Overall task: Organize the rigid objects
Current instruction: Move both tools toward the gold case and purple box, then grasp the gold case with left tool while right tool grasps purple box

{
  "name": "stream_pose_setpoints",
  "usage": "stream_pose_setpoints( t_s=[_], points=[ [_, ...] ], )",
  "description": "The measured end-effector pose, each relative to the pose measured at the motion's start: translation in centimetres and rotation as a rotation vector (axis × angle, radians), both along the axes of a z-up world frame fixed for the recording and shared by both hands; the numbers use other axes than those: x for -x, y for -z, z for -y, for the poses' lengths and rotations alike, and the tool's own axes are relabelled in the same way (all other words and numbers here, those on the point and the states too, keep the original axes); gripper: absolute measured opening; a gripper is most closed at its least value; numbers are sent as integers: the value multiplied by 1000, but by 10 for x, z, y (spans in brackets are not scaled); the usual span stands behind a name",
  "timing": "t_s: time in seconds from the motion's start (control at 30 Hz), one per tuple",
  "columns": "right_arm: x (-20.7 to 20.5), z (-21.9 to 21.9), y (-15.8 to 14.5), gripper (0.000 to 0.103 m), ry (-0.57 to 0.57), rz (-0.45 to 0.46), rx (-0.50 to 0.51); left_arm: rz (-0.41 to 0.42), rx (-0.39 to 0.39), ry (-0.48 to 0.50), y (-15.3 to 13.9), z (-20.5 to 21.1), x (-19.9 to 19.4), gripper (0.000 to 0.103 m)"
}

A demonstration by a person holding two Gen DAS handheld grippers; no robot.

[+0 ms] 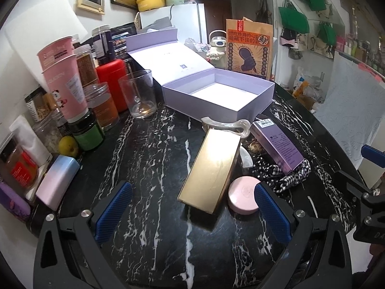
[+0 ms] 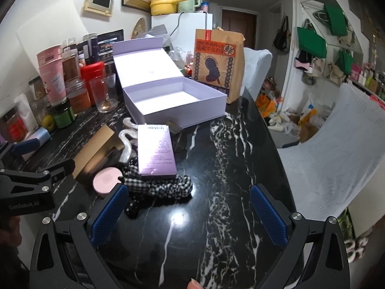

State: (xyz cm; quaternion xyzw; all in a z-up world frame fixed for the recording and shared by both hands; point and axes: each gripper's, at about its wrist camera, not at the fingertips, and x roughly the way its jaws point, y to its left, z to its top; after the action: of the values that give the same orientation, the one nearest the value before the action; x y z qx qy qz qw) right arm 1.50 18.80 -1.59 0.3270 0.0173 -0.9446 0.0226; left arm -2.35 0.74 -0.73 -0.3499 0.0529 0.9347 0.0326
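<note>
Up front in the left wrist view, the left gripper [image 1: 192, 213] gapes wide over the marble table [image 1: 149, 149], empty; a gold box [image 1: 211, 168] lies between its fingers, a pink compact [image 1: 244, 195] touching it, before the open lilac box [image 1: 216, 96].

Right wrist view: the right gripper [image 2: 190, 215] is likewise spread and empty, a purple carton [image 2: 156, 151] resting on checked scrunchies [image 2: 158, 187]; "GenRobot.AI" marks the other gripper.

Gold box [image 1: 211, 171], pink compact [image 1: 243, 196], lavender box [image 1: 216, 94], black white-veined table [image 1: 154, 159].

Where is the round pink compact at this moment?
In both views the pink compact lies on the marble table, between the gold box and the checked scrunchie.
</note>
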Motion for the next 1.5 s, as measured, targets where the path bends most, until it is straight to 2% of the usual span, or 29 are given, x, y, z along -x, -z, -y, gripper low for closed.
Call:
stream_pose_setpoints(
  t_s=[0.4,0.53,0.73,0.87,1.0,1.2,1.27,1.37,1.43,1.5],
  points=[
    [32,-5,-2,103,-47,40,49,92,-54,10,9,12,41,103],
    [42,-3,-1,103,-78,62,61,132,-88,37,13,14,50,103],
    [51,-5,5,103,-117,94,102,187,-93,83,23,8,58,102],
    [56,-5,11,103,-140,116,114,231,-85,119,31,2,63,96],
    [66,0,17,102,-172,139,125,270,-83,140,37,0,67,79],
    [85,6,21,85,-228,184,166,308,-134,152,41,5,73,61],
    [91,9,23,84,-250,203,174,319,-146,160,40,4,75,53],
    [99,14,27,78,-272,226,180,323,-134,171,38,1,77,49],
    [104,17,30,70,-293,245,188,329,-137,175,38,1,78,48],
    [109,19,33,55,-303,258,181,337,-155,175,37,4,80,48]
  ],
)
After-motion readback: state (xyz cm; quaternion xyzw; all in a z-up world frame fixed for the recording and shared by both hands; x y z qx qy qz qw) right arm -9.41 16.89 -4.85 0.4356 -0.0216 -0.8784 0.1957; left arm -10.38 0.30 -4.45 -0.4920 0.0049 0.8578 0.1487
